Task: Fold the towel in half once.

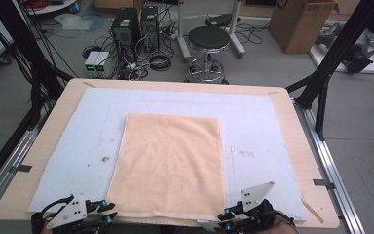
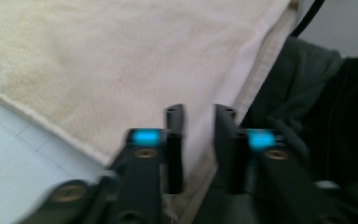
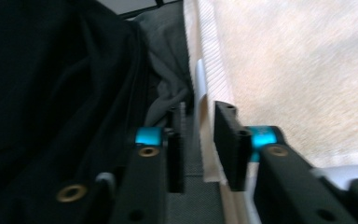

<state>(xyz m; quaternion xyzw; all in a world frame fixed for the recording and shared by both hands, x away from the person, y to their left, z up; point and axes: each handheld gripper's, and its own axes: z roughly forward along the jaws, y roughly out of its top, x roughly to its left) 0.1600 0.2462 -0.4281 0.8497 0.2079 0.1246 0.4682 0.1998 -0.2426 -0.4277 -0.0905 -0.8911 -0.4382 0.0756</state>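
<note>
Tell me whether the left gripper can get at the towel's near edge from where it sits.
Probably yes: the left gripper sits at the towel's near left corner, jaws apart, hem between them, nothing blocking.

**A robotics lab set up for recording**

This is a lab or research workspace rather than a home. Beyond the wooden table [image 1: 292, 122], the bare grey floor [image 1: 253, 73] carries two black computer towers [image 1: 136, 29], small boxed power units [image 1: 96, 62] and loose tangles of cable [image 1: 158, 61]. A black round stool [image 1: 208, 39] stands on a chrome base, and an open cardboard box [image 1: 299, 24] sits behind it. Black frame struts [image 1: 331, 58] rise around the table like a camera rig.
</note>
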